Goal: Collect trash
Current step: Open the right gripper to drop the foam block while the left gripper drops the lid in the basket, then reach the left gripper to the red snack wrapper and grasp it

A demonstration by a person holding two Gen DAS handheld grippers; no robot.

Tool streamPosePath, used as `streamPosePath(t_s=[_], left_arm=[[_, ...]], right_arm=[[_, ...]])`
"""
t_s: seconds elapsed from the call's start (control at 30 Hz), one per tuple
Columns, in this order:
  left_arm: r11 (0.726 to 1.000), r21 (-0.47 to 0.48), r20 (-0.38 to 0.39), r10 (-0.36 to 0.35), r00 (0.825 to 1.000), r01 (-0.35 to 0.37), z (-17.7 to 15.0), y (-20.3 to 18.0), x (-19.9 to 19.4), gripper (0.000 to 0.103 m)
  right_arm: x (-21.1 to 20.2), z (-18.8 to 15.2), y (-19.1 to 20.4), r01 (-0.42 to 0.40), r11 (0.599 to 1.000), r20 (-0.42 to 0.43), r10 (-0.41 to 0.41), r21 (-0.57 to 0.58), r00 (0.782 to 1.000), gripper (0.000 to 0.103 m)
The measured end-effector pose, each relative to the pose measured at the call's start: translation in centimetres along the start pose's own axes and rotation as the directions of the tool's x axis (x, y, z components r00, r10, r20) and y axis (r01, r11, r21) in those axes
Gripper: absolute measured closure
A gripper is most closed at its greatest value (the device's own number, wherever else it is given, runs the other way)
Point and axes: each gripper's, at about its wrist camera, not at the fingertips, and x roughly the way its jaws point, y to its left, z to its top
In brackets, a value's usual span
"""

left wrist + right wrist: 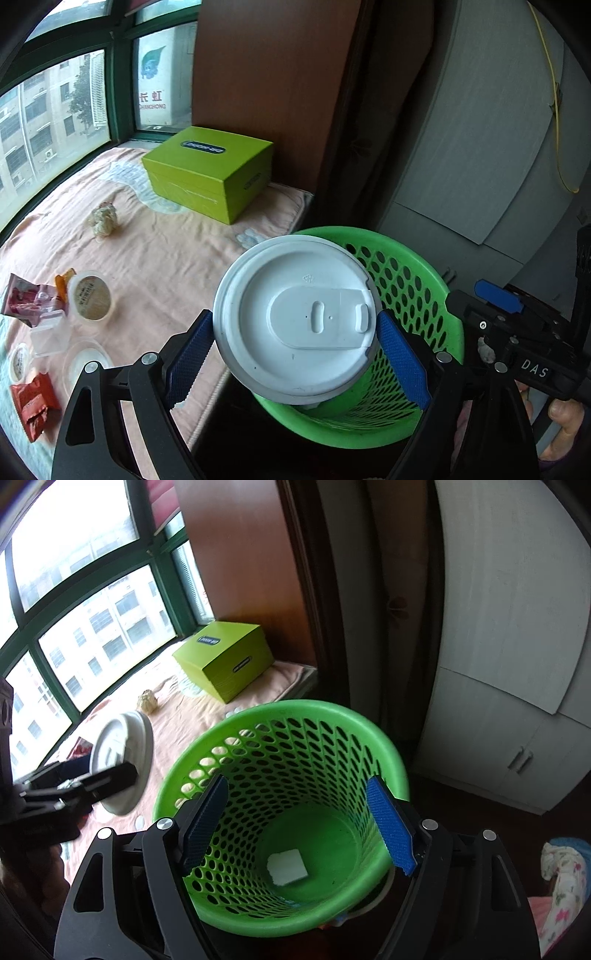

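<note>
We've got the left gripper (295, 354) clamped wide on a white lidded cup (297, 317) at the green basket's (439, 295) 9 o'clock rim, not yet dropped; the right gripper (295, 827) hangs open & empty above it. Inside: one white scrap (287, 867). Beyond, at 10 o'clock, wrappers (33, 402), tubs (90, 301) & a crumpled wad (103, 220) still wait on the pink cloth (159, 251).

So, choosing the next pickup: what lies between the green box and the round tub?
Only a crumpled paper wad on the pink blanket; the left wrist view shows it.

One green basket (280, 716), one white lid (295, 317), one green box (207, 170), one crumpled paper wad (103, 219).
</note>
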Motion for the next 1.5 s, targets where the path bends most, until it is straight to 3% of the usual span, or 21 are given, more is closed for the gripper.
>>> streamPosePath(t_s=[0.3, 0.43, 0.63, 0.97, 1.23, 1.5], left_arm=[[0.998, 0.025, -0.029, -0.056, 0.998, 0.056, -0.4, -2.2, 1.3, 0.012], [0.999, 0.017, -0.027, -0.046, 0.999, 0.046, -0.7, -1.9, 1.1, 0.011], [1.000, -0.018, -0.005, -0.006, 1.000, 0.005, -1.0, -0.2, -0.3, 0.011], [0.988, -0.100, 0.028, 0.119, 0.992, -0.116, -2.2, 5.0, -3.4, 0.011], [0.952, -0.213, 0.033, 0.232, 0.972, -0.220, -3.9, 10.7, -5.9, 0.011], [0.875, -0.349, -0.005, 0.355, 0.935, -0.335, -6.8, 18.0, -8.8, 0.011]], right_arm=[[-0.2, -0.1, -0.7, 0.001, 1.000, 0.002, -0.001, 0.020, 1.000, 0.026], [-0.4, 0.0, -0.5, -0.007, 1.000, 0.003, 0.007, 0.016, 1.000, 0.026], [-0.1, 0.2, 1.0, -0.038, 0.999, -0.003, 0.038, -0.017, 0.999, 0.026], [0.6, 0.8, 4.9, -0.106, 0.991, -0.019, 0.104, -0.083, 0.994, 0.025], [1.7, 1.3, 9.4, -0.178, 0.973, -0.040, 0.174, -0.148, 0.984, 0.025], [2.8, 1.5, 14.1, -0.243, 0.945, -0.064, 0.235, -0.217, 0.970, 0.025]])
